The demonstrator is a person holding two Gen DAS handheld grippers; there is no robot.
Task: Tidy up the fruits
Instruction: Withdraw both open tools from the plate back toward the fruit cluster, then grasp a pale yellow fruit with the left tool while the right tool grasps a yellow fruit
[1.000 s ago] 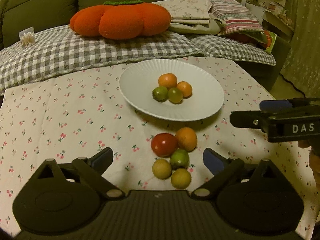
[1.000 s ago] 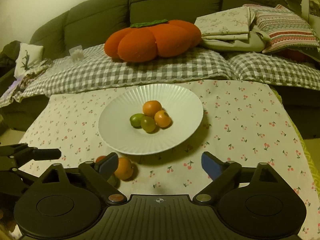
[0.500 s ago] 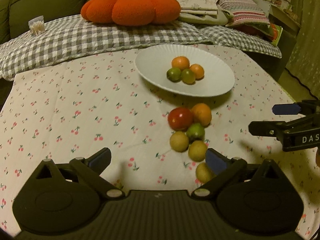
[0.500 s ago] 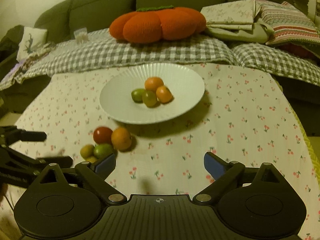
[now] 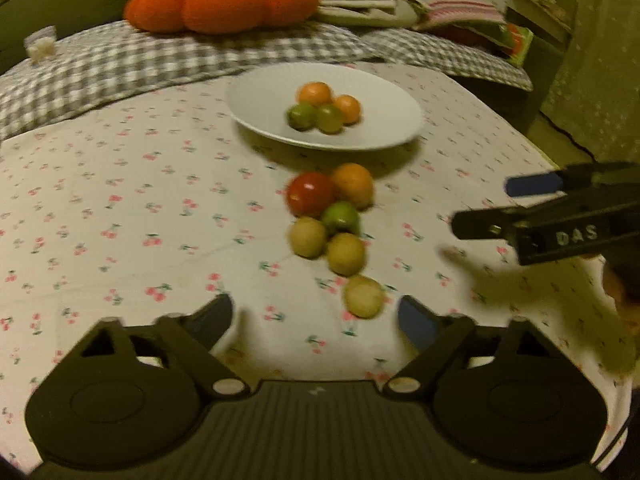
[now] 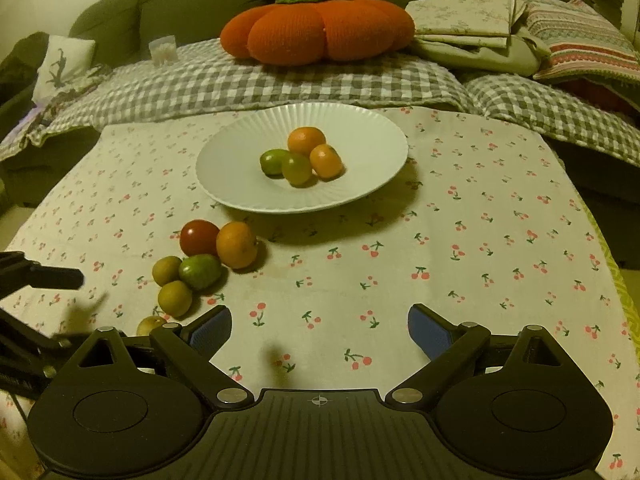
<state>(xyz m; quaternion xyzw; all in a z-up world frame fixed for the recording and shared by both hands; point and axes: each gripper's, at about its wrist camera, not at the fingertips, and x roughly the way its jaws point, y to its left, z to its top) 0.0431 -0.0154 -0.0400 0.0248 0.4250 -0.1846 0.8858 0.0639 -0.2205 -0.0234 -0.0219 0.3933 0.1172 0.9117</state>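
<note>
We hold the left hand-held gripper (image 5: pixel 314 316) low over the tabletop (image 5: pixel 120 208) with its jaws spread wide and nothing between them. The right hand-held gripper (image 6: pixel 320 330) is also spread wide and carries nothing; from the left wrist view it (image 5: pixel 532 208) shows at 3 o'clock, side-on, above the cherry-print cloth.

On the white plate (image 6: pixel 236 168), at 12 o'clock from our right gripper, four small fruits sit bunched together: two orange ones (image 6: pixel 307 141) toward the back and right, two green ones (image 6: pixel 275 162) toward the front and left.

The loose fruits lie on the cloth just in front of the plate, at about 10 o'clock from the right gripper. A red tomato (image 6: pixel 199 237) and an orange fruit (image 6: pixel 237 245) touch side by side nearest the plate. A green fruit (image 6: pixel 200 271) sits just behind them toward us, with two yellowish fruits (image 6: pixel 175 298) pressed against it. One more yellowish fruit (image 5: pixel 363 297) lies a little apart, nearest the left gripper, just beside its right finger (image 5: pixel 416 322) at 1 o'clock.

Beyond the tabletop a checked blanket (image 6: pixel 248 80) covers the sofa, with an orange pumpkin cushion (image 6: pixel 318 30) resting on it.
</note>
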